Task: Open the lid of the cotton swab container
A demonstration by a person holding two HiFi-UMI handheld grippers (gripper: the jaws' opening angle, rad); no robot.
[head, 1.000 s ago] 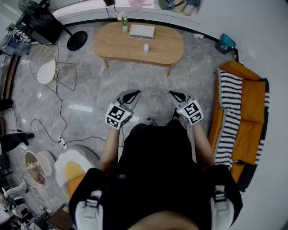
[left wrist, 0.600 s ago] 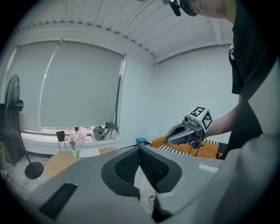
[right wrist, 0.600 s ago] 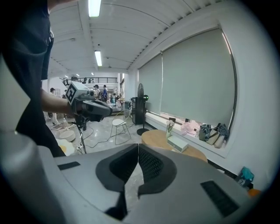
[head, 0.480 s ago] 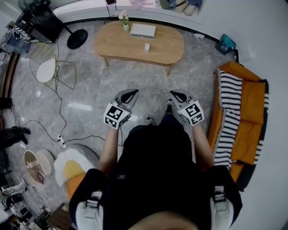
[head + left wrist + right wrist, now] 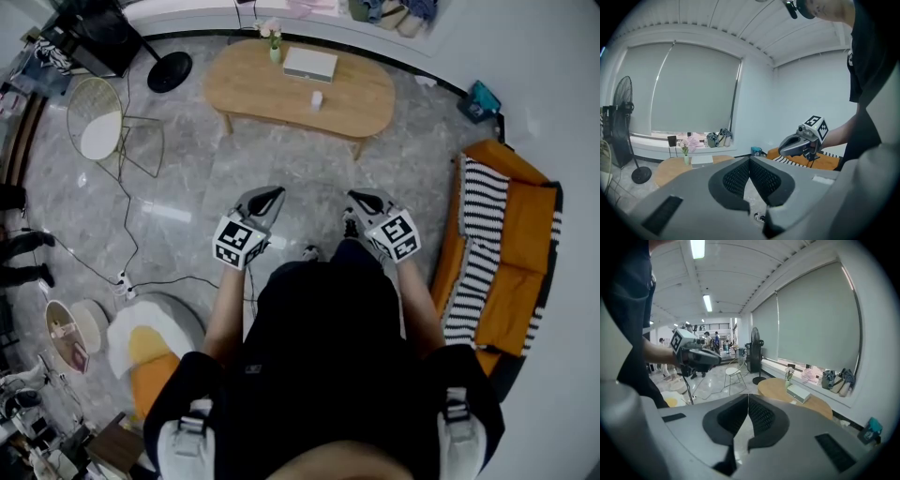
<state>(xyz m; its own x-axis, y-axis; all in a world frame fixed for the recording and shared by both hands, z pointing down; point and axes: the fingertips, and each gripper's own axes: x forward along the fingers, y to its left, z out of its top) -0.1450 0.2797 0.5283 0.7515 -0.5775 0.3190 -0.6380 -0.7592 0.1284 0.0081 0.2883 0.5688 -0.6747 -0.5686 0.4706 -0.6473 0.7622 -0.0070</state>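
A small white container (image 5: 317,99) stands on the oval wooden table (image 5: 262,94) far ahead of me across the floor, beside a flat white box (image 5: 310,64) and a flower vase (image 5: 274,39). My left gripper (image 5: 267,197) and right gripper (image 5: 360,198) hang side by side in front of my body, well short of the table, both shut and empty. In the left gripper view the black pads (image 5: 740,176) meet, and the right gripper (image 5: 782,149) shows beyond them. The right gripper view shows its pads (image 5: 759,416) together, with the left gripper (image 5: 717,360) and the table (image 5: 776,389) ahead.
An orange sofa (image 5: 511,253) with a striped blanket lines the right. A wire chair (image 5: 103,136) and a fan base (image 5: 169,72) stand at the left. A cable (image 5: 131,239) runs over the grey stone floor, and round cushions (image 5: 141,342) lie at the lower left.
The head view has shifted a little, so the table sits slightly to the right and nearer. Both grippers stay shut in front of my body. A shoe now shows beside the right gripper.
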